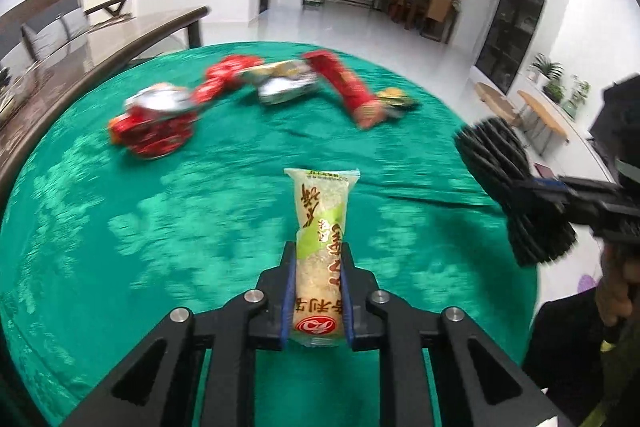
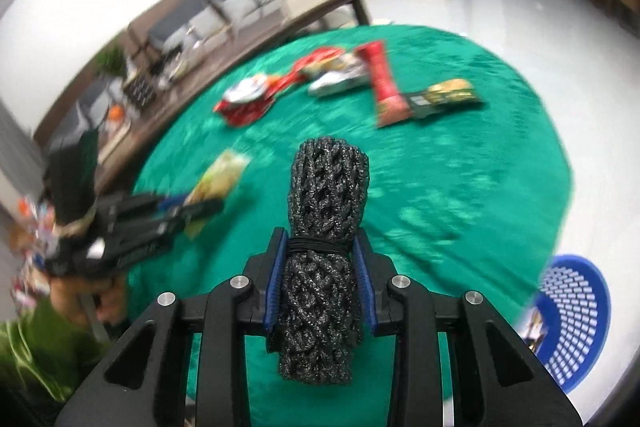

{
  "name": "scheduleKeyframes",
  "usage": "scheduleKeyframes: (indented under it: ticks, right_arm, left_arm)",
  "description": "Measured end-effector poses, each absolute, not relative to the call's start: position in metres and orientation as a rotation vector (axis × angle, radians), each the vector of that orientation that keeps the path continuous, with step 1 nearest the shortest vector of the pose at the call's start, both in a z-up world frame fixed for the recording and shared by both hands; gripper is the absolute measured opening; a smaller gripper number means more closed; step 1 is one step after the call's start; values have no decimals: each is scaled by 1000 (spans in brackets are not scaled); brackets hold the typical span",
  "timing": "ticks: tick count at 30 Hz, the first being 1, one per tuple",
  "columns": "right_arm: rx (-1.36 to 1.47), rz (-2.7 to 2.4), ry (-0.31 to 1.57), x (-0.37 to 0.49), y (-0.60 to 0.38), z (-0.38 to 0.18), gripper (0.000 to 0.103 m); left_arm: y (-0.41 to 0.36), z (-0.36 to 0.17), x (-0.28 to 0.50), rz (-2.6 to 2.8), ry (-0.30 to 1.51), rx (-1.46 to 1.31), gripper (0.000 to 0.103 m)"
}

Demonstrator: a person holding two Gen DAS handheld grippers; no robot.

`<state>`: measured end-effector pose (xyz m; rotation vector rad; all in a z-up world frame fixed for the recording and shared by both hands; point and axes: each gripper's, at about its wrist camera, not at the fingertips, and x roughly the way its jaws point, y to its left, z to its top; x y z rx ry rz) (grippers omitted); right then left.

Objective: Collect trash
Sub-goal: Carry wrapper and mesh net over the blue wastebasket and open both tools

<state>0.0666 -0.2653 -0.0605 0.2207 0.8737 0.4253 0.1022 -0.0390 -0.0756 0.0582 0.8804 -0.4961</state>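
The left gripper [image 1: 318, 291] pinches a snack packet [image 1: 322, 247]; the right gripper [image 2: 320, 283] clamps a black mesh roll [image 2: 325, 267]. Gripped low, the packet could slip out before reaching the blue basket [image 2: 576, 319], lower right.

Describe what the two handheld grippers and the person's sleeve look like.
Both the left gripper and the right gripper are matte black linkage frames with round silver pivot pins and blue ribbed pads lining the jaws. No cables show. A green sleeve covers the arm behind the left gripper.
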Motion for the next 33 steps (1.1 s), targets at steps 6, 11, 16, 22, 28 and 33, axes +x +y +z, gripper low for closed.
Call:
scheduleKeyframes:
  ticks: [6,11,16,22,28,33]
  right_arm:
    - [247,253,835,53,-340,-53,32]
    - [198,76,845,46,-403,-53,32]
    - [186,-55,885,50,-464,-69,32]
    - [247,-130,918,45,-515,-112,32]
    - [317,-162,954,43,-553,-135,32]
    - [376,-172,977,40,-568,-145,33]
  left_arm:
    - [-107,-60,89,-616,883,51,19]
    - [-178,-51,84,-729,905,40,19]
    - [-258,-57,79,-805,920,71,19]
    - [-326,-92,87,-836,973,99,19]
    - [-367,-123,96,-856,1004,105,19]
    - [-391,-139,98,-867,1022,120,19]
